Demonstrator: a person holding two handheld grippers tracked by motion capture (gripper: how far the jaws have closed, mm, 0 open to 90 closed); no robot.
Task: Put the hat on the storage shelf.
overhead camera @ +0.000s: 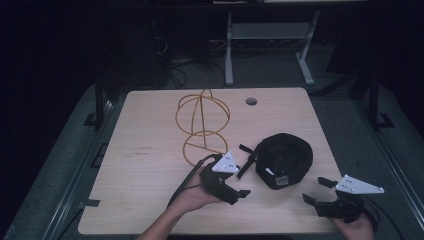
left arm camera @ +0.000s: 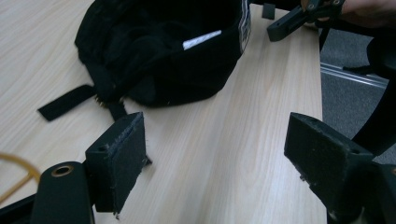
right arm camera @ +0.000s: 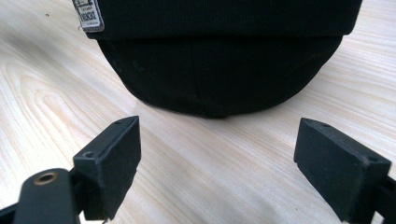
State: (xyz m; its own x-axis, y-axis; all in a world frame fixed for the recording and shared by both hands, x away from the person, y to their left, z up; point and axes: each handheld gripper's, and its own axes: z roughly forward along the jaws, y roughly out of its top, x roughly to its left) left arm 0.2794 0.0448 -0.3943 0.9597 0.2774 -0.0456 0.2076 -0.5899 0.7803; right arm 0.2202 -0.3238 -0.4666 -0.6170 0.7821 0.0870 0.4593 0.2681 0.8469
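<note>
A black cap (overhead camera: 284, 159) lies upside down on the right half of the wooden table (overhead camera: 145, 175), its strap (overhead camera: 247, 160) trailing to the left. A gold wire head-shaped stand (overhead camera: 202, 120) rises behind it at the centre. My left gripper (overhead camera: 240, 180) is open just left of the cap, jaws pointing at it with bare table between them. In the left gripper view the cap (left arm camera: 163, 51) is beyond the open gripper (left arm camera: 215, 158). My right gripper (overhead camera: 316, 190) is open near the front right corner. In the right gripper view the cap (right arm camera: 224, 60) is straight ahead of the gripper (right arm camera: 217, 163), apart from it.
A round cable hole (overhead camera: 251, 101) sits at the table's back edge. The table's right edge (left arm camera: 317, 93) runs close to the right gripper (left arm camera: 292, 21). Beyond the table are a white desk frame (overhead camera: 270, 45) and cables on a dark floor. A white label (right arm camera: 88, 16) marks the cap's band.
</note>
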